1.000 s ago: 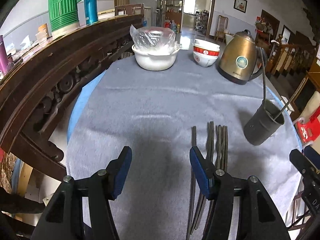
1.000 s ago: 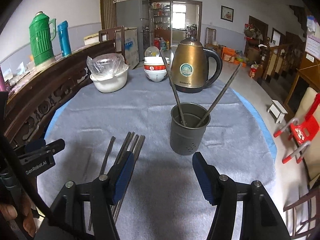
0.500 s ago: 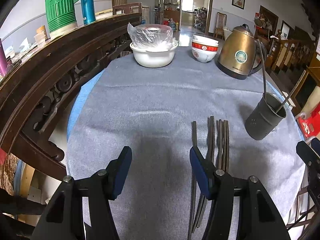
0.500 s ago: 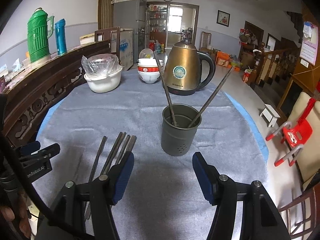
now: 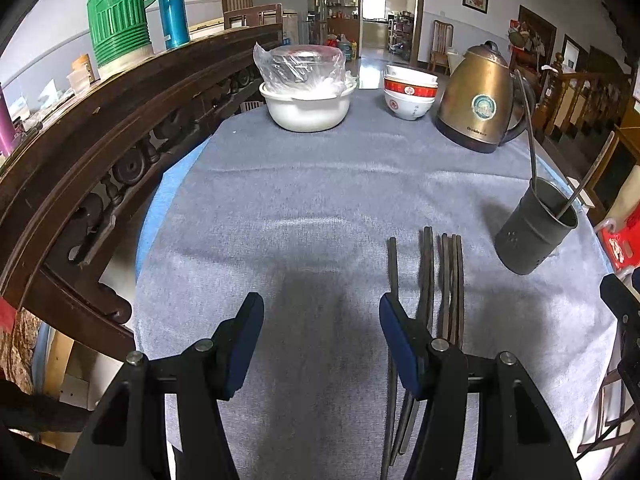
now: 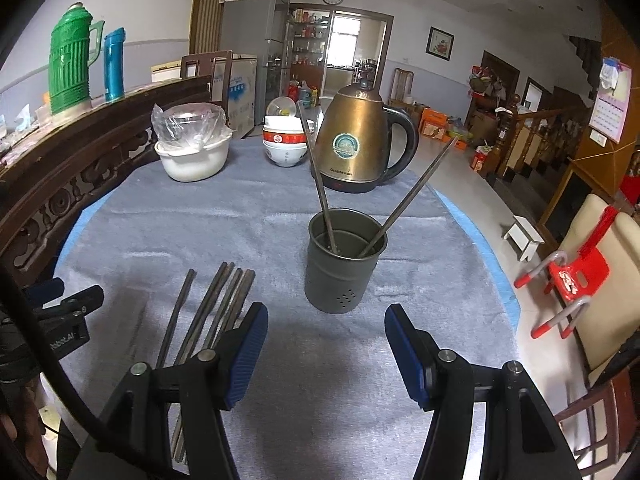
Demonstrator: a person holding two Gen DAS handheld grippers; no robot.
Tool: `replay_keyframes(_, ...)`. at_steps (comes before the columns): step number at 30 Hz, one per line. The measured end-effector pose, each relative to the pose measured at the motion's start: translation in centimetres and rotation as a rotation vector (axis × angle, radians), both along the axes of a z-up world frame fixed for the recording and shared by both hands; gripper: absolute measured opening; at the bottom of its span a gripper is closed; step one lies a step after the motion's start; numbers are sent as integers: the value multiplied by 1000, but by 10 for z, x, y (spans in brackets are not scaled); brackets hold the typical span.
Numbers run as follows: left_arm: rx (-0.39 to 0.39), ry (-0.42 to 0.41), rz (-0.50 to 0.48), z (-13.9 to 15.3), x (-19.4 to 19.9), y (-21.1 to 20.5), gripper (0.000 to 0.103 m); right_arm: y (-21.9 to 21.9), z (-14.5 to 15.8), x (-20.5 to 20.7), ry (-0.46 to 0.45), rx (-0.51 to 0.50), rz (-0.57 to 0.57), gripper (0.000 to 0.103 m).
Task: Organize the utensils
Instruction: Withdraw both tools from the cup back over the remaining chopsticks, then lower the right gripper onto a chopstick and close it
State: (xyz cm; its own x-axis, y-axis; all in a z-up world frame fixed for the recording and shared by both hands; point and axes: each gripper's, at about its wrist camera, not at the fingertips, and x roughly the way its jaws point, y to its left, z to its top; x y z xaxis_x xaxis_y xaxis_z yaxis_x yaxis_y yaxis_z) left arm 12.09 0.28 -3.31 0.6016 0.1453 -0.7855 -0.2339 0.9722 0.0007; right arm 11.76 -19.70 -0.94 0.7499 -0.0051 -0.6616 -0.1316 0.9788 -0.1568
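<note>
1. The left hand-held gripper is seen with blue-padded jaws spread apart, nothing held, hovering over the grey cloth-covered round tabletop.
2. The right hand-held gripper is likewise seen with jaws apart and empty, above the same tabletop.
3. A loose row of dark metal chopsticks is laid flat on the cloth at about 1 o'clock from the left gripper; its right finger overlaps the near ends in the picture, contact cannot be told.
4. In the right wrist view the same chopsticks are seen at 10 o'clock, running under the left finger.
5. A dark grey perforated metal utensil cup is stood upright at 12 o'clock from the right gripper, just beside the row.
6. Two chopsticks in the cup are leaned to opposite sides.
7. A brass-coloured electric kettle, stacked red-banded white bowls and a white plastic-wrapped bowl are placed along the far edge.
8. A green ribbed thermos jug is stood on the dark wooden ledge at 10 o'clock.
</note>
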Motion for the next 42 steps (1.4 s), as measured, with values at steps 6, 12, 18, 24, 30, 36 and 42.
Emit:
replay_keyframes(6,7,3,0,-1,0,-1,61,2,-2,1,-1,-26,-10,65)
replay_keyframes(12,16,7,-2,-2,0,-1,61,3,-5,3,3,-51,-22,65)
replay_keyframes(18,22,7,-5,-2,0,-1,61,3,-8,5,9,-71,-32,65)
replay_keyframes(24,27,7,-5,-2,0,-2,61,4,-9,4,12,-76,-32,65)
replay_keyframes(30,16,42,-21,-8,2,1,61,-4,-23,11,174,102,49,65)
replay_keyframes(36,-77,130,27,-28,6,27,61,-13,-61,39,487,455,131,61)
replay_keyframes(42,-88,187,39,-42,10,41,61,6,-95,81,638,495,87,38)
